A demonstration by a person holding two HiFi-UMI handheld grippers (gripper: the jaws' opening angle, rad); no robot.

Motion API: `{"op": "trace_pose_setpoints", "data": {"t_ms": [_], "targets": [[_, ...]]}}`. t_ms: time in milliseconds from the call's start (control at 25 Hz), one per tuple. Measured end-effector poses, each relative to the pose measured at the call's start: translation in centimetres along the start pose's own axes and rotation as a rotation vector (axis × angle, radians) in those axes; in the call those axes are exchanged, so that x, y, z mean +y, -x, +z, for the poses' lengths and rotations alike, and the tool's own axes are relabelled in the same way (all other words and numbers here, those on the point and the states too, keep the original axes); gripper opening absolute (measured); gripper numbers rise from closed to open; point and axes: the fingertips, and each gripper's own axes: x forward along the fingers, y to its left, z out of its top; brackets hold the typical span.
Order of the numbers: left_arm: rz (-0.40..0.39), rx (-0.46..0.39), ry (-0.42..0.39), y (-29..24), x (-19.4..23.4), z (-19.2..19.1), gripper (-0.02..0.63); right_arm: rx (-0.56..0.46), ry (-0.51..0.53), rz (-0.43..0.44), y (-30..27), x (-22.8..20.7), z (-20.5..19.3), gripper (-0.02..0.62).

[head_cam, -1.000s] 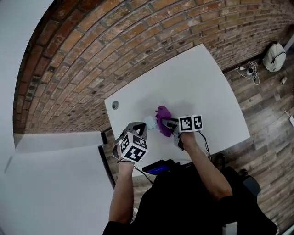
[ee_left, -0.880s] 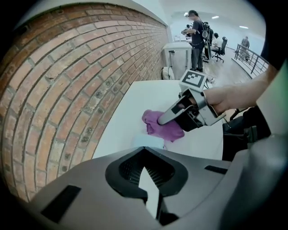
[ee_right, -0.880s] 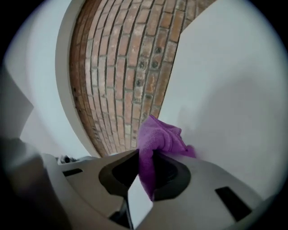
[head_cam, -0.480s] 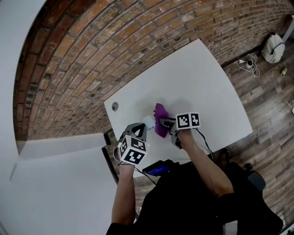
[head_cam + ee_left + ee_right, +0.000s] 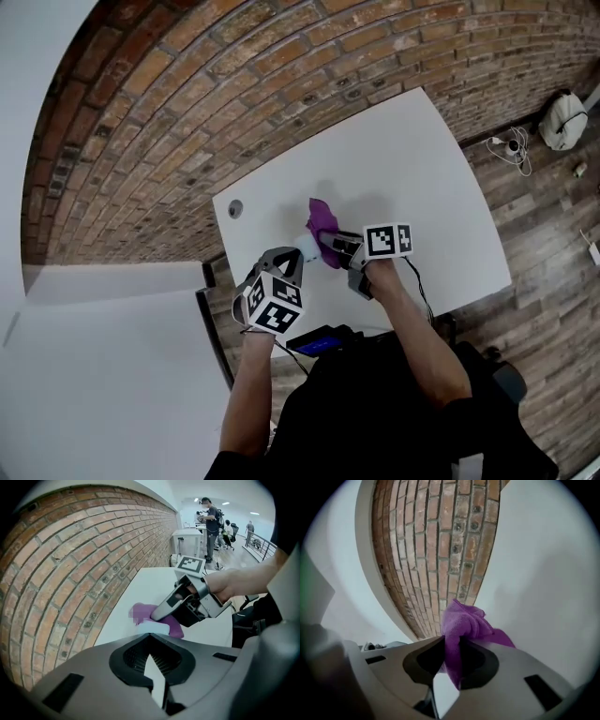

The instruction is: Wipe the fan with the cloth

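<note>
Head view puts the fan (image 5: pixel 305 249) over the near left part of the white counter (image 5: pixel 412 169), right at the tip of your left tool (image 5: pixel 292 258), with the purple cloth (image 5: pixel 323 220) lying against its far side and the brick wall (image 5: pixel 187 122) beyond. Your left tool is pressed fully together, and the pale fan sits right at its tips, so I read it as pinched there (whether the fan's base also rests on the counter I cannot tell). Your right tool (image 5: pixel 336 248) is clamped on a fold of the cloth, with the loose bunch puffing out ahead of the jaws. The wiping looks to be under way, so the job now is clean contact. Keep the left hand quiet and firm, since a small light fan gripped at the tips could lever out if you push hard. Lead with the soft bunch, not the jaws, so hard plastic never scrapes the fan. Use short, light strokes running away from the left tool, not toward it. The cloth covers only one side at present, so plan to roll the fan, or bring the cloth round it, to reach the faces nearer you.
</note>
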Motion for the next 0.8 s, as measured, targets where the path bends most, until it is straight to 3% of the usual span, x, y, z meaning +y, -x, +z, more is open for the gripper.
{"op": "trace_pose_setpoints", "data": {"t_ms": [120, 280, 400, 480, 640, 720, 800], "targets": [[0.001, -0.006, 0.003, 0.0, 0.0, 0.0, -0.009, 0.054, 0.018, -0.152, -0.3, -3.8, -0.8, 0.074], [-0.001, -0.018, 0.022, -0.1, 0.1, 0.1, -0.009, 0.276, 0.186, -0.425, 1.1, -9.1, -2.6, 0.074], [-0.002, -0.025, 0.031, -0.1, 0.1, 0.2, -0.009, 0.278, 0.322, -0.535, 2.5, -9.3, 0.2, 0.074], [0.001, -0.028, 0.030, -0.1, 0.1, 0.3, -0.009, 0.199, 0.354, -0.503, 2.3, -7.2, 3.0, 0.074], [0.003, -0.034, 0.043, -0.1, 0.3, 0.3, -0.009, 0.162, 0.130, -0.218, -0.8, -2.5, 2.4, 0.074], [0.004, -0.038, 0.051, -0.1, 0.2, 0.3, -0.009, 0.168, 0.055, -0.220, -1.3, -3.8, 0.4, 0.074], [0.007, -0.041, 0.054, -0.1, 0.1, 0.3, -0.009, 0.155, 0.041, -0.322, -0.6, -7.2, -0.9, 0.074]]}}
